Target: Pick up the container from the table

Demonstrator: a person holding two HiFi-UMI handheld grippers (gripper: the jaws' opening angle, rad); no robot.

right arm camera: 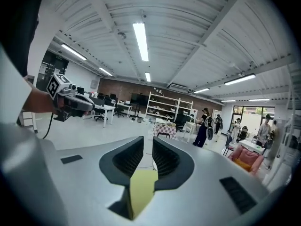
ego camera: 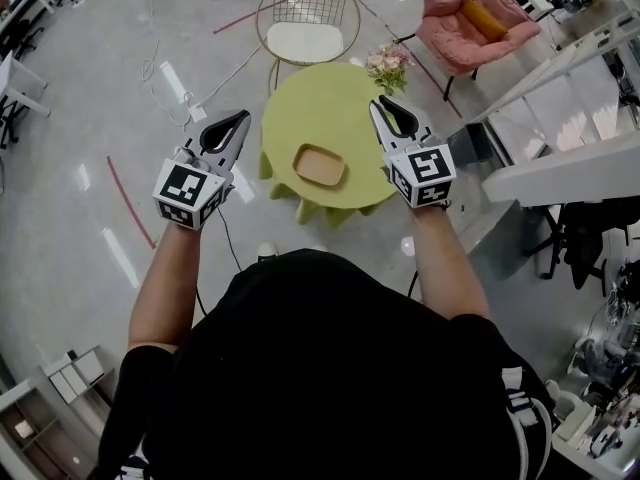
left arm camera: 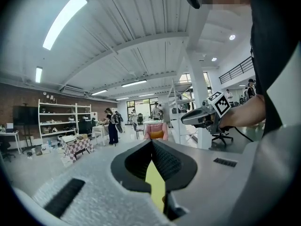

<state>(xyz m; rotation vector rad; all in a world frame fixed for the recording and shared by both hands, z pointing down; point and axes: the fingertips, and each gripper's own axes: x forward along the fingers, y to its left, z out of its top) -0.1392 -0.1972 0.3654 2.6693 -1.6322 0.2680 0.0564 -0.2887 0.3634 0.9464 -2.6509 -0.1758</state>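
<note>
A shallow tan container (ego camera: 320, 165) sits on a round yellow-green table (ego camera: 300, 103) below me. My left gripper (ego camera: 241, 120) hovers off the table's left edge, its tips touching and nothing in them. In the left gripper view its pads (left arm camera: 151, 142) meet at the tip, with a strip of the table (left arm camera: 157, 187) showing beneath. Over the table's right edge my right gripper (ego camera: 381, 107) hangs to the right of the container. In the right gripper view a narrow empty gap separates its jaws (right arm camera: 147, 145). Neither gripper touches the container.
A small bunch of flowers (ego camera: 388, 65) stands at the table's far right rim. A wire chair (ego camera: 305, 18) is behind the table and a pink armchair (ego camera: 470, 23) is at the back right. White stair-like structures (ego camera: 560, 118) crowd the right side. People stand far off across the hall (left arm camera: 113, 124).
</note>
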